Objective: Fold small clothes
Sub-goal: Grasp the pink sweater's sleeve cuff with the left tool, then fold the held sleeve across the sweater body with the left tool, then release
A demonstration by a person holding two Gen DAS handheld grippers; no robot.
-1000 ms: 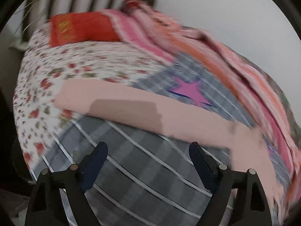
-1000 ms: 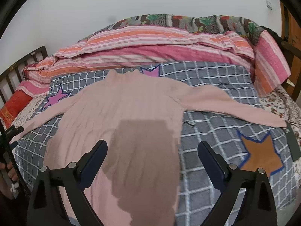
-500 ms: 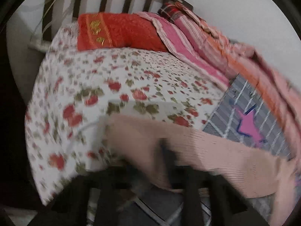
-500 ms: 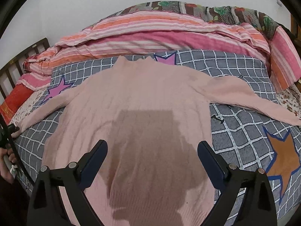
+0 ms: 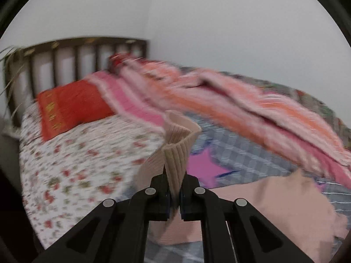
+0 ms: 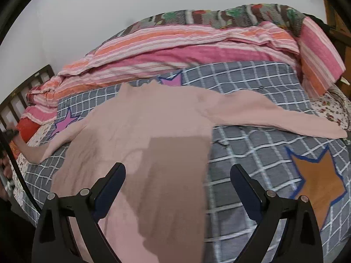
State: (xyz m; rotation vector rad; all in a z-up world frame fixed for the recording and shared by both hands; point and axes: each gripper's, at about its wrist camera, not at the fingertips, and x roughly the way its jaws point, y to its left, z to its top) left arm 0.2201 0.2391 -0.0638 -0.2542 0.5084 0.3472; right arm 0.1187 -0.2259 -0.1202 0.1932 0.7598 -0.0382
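Note:
A pale pink ribbed sweater (image 6: 140, 135) lies spread flat on the grey checked bedspread (image 6: 252, 153), both sleeves stretched out. My left gripper (image 5: 174, 194) is shut on the cuff of the left sleeve (image 5: 175, 151), which stands up crumpled between the jaws, lifted off the bed. In the right wrist view that sleeve (image 6: 43, 149) rises toward the left edge, where a hand (image 6: 5, 171) holds the left tool. My right gripper (image 6: 177, 175) hovers open above the sweater's lower body with nothing between its fingers. The right sleeve (image 6: 285, 120) lies flat toward the right.
A bunched pink and orange striped blanket (image 6: 175, 50) runs along the far side by the wall. A red pillow (image 5: 70, 107) rests near the dark slatted headboard (image 5: 76, 54). A floral sheet (image 5: 76, 164) covers the left part of the bed. Star patches mark the bedspread.
My left gripper went from open above the sleeve to shut on its cuff and has lifted it. The right gripper drifted slightly over the sweater and stays open.

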